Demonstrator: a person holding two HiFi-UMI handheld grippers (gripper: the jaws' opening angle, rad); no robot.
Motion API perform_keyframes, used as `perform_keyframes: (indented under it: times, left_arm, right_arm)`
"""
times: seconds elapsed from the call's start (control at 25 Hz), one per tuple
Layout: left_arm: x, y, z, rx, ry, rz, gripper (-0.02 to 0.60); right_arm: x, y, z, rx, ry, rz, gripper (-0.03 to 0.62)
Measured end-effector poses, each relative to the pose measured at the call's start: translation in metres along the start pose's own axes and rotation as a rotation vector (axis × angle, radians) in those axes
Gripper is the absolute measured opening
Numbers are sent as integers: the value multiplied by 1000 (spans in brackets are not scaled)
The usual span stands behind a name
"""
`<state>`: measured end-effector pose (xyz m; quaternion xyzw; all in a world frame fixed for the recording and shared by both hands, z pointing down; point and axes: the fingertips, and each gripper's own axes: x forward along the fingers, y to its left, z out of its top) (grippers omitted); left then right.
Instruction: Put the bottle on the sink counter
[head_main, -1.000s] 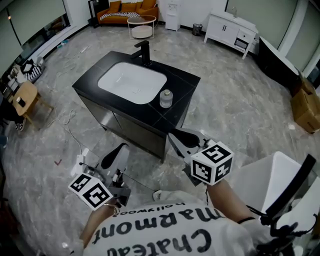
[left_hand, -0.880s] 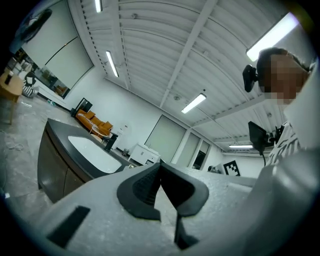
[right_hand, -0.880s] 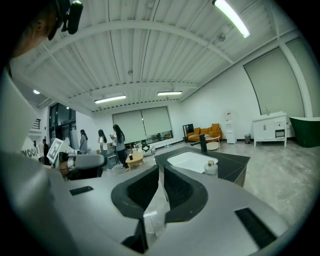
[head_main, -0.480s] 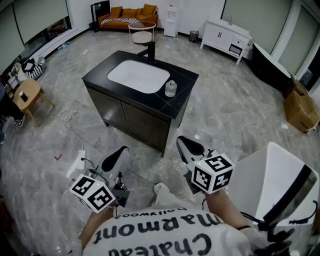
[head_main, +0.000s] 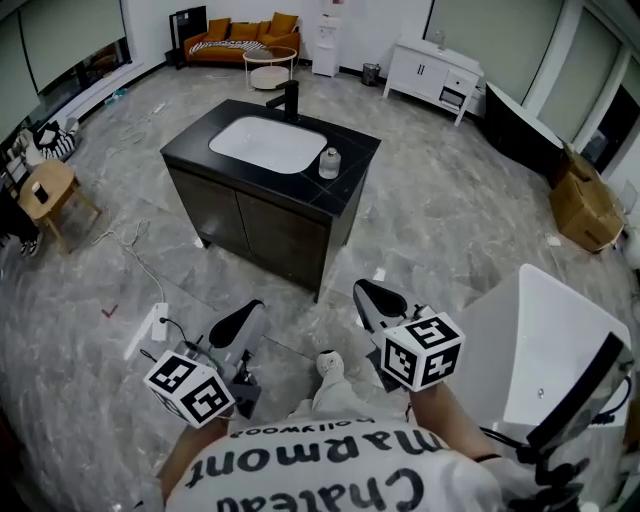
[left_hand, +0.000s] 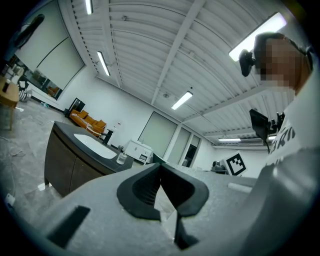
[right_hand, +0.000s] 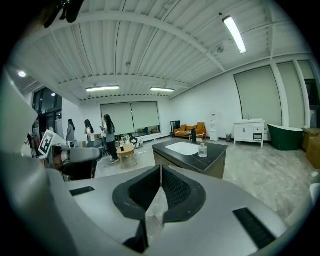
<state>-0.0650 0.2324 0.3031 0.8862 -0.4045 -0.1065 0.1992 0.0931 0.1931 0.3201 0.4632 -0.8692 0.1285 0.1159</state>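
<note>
A small clear bottle stands upright on the black sink counter, to the right of the white basin. It also shows in the right gripper view, where the bottle is far ahead, and tiny in the left gripper view, bottle. My left gripper and right gripper are both shut and empty, held low over the floor well back from the cabinet.
A black tap rises behind the basin. A white tub stands close at my right. A wooden stool is at the left, a cardboard box at the right, a cable and socket strip on the floor. People stand far off.
Both grippers and the head have drawn back from the sink cabinet, which now looks smaller and farther away. The bottle stays on the counter.
</note>
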Motion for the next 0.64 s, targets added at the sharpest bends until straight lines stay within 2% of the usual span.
perform_keyframes:
  times: [0.16, 0.64]
  left_arm:
    - [-10, -9, -6, -10, 7, -7, 15]
    - [-27, -26, -7, 25, 3, -30, 15]
  right_arm:
    - [-13, 4, -5, -4, 6, -13, 23]
    - [-29, 17, -8, -16, -3, -29, 25]
